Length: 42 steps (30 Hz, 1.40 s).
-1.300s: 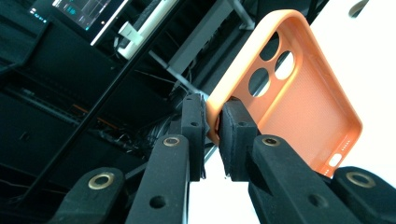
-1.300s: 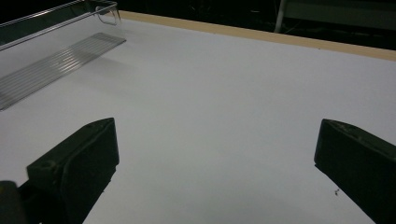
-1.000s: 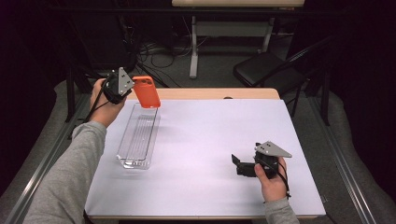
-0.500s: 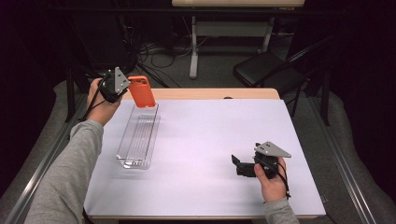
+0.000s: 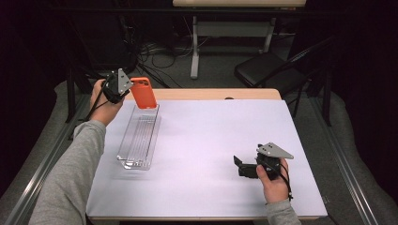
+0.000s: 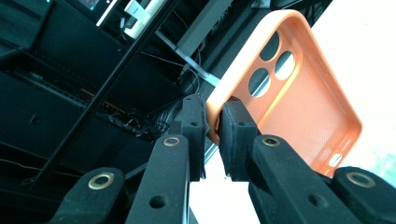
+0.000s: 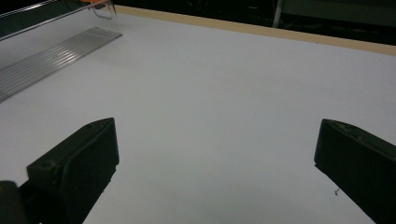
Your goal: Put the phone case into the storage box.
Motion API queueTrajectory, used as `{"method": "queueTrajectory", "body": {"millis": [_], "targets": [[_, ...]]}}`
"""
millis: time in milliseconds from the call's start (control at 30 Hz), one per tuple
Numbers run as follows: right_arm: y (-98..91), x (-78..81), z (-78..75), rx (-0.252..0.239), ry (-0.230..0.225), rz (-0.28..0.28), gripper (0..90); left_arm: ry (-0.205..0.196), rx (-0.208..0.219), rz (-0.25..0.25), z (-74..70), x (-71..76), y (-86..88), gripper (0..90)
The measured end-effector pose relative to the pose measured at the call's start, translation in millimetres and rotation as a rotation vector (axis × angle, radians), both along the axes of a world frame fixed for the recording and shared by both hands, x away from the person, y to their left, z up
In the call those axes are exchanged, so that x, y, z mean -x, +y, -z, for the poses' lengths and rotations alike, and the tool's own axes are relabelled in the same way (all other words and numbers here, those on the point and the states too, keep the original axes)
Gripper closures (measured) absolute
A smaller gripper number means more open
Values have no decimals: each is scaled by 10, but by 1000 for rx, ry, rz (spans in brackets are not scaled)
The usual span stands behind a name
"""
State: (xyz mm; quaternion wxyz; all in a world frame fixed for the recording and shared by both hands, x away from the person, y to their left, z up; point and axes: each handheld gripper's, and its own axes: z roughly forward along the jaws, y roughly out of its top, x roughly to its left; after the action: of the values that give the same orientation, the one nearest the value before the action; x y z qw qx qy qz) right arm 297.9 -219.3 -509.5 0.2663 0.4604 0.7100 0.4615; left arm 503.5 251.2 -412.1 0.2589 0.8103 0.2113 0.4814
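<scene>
1. At the far left of the high view we see the left tool [image 5: 127, 90], held up in the person's left hand above the far-left corner of the table [image 5: 211, 140]. A grey sleeve [image 5: 70, 173] comes in from the bottom edge.
2. The left tool is closed on the orange phone case [image 5: 142, 92]. In the left gripper view its two black jaws pinch one rim of the case [image 6: 299, 88], near the end with the round camera holes (we look into the hollow inner side).
3. The case is in the air, tilted, just above the far end of the clear plastic tray [image 5: 139, 137]. We cannot tell if it touches the tray wall.
4. The tray lies on the left part of the white table, with its long side running away from the person. In the right gripper view its ribbed bottom [image 7: 51, 56] shows at the upper left.
5. The middle of the table is bare white surface.
6. At the right, near the front edge, the right tool [image 5: 240, 165] rests low over the table in the person's right hand, pointing to the left. Its jaws stand wide apart with nothing between them, well apart from the tray.
</scene>
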Motion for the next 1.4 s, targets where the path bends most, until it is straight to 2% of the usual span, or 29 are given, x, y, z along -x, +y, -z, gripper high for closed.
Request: {"method": "queueTrajectory", "body": {"millis": [700, 1000, 1400], "targets": [[2, -6, 17, 3, 6, 0, 0, 28, -6, 5, 252, -50, -24, 814], [-12, -11, 25, 0, 9, 5, 0, 24, 7, 5, 380, -63, -3, 815], [-3, -18, 46, 8, 13, 0, 0, 23, -8, 11, 453, -81, -16, 815]]}}
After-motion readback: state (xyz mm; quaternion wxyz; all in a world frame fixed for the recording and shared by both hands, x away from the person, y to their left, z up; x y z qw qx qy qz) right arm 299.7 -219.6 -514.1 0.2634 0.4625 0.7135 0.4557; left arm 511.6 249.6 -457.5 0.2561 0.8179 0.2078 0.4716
